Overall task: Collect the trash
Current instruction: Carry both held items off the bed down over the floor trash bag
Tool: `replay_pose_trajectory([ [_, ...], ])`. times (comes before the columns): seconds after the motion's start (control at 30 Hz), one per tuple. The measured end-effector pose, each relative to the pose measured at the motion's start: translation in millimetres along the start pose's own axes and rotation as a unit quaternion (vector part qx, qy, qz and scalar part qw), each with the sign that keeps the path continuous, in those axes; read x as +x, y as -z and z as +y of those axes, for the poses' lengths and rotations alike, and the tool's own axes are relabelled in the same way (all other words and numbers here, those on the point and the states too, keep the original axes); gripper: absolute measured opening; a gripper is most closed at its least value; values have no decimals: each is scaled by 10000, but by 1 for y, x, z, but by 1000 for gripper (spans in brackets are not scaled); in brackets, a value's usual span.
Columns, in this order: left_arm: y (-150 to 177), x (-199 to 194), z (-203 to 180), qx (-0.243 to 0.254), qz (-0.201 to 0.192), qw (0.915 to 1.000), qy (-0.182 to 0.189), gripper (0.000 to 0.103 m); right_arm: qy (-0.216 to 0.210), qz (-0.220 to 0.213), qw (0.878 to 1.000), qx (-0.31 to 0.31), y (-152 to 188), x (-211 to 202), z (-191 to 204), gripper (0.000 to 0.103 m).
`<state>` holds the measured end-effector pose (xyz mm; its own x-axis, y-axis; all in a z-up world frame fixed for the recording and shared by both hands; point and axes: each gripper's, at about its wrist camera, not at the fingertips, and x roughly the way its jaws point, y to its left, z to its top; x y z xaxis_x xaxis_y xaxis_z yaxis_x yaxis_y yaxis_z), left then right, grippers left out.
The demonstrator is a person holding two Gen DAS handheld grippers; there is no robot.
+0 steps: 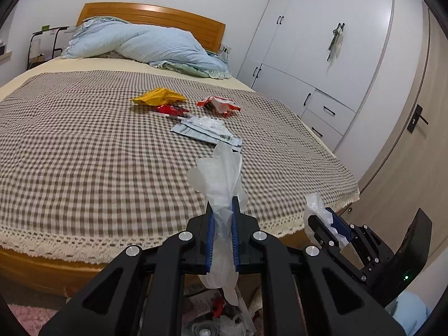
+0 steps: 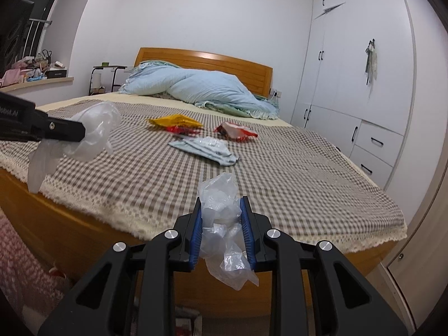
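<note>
My left tongs (image 1: 223,204) clamp a translucent glove (image 1: 221,173); my right tongs (image 2: 221,207) clamp crumpled clear plastic (image 2: 221,224); 4 wrappers lie ahead on the bed (image 1: 84,154).

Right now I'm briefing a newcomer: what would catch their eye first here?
Both tools hold clear plastic near the bed's foot: the left tool pinches a translucent glove, the right tool a crumpled clear bag. Farther up the checked bedspread lie a yellow wrapper, a red-and-white wrapper and a grey mailer.

Both wrist cams sit just off the bed's (image 1: 84,168) foot edge, facing the headboard (image 2: 207,64). Left view sits left of right; both share the bed top.
</note>
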<state>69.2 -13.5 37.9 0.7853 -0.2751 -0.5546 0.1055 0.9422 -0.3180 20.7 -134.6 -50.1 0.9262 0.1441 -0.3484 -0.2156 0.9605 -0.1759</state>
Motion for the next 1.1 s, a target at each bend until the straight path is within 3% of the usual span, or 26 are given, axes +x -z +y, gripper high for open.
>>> replay_pose_trajectory([
  [0.43,32,-14,3,110,225,9997,-25,8,-247,456,9987,-13,24,-23,14,26],
  [1.1,100,1,22,96,1112,9937,-100,8,-733,1277,9890,103,50,-21,30,26],
])
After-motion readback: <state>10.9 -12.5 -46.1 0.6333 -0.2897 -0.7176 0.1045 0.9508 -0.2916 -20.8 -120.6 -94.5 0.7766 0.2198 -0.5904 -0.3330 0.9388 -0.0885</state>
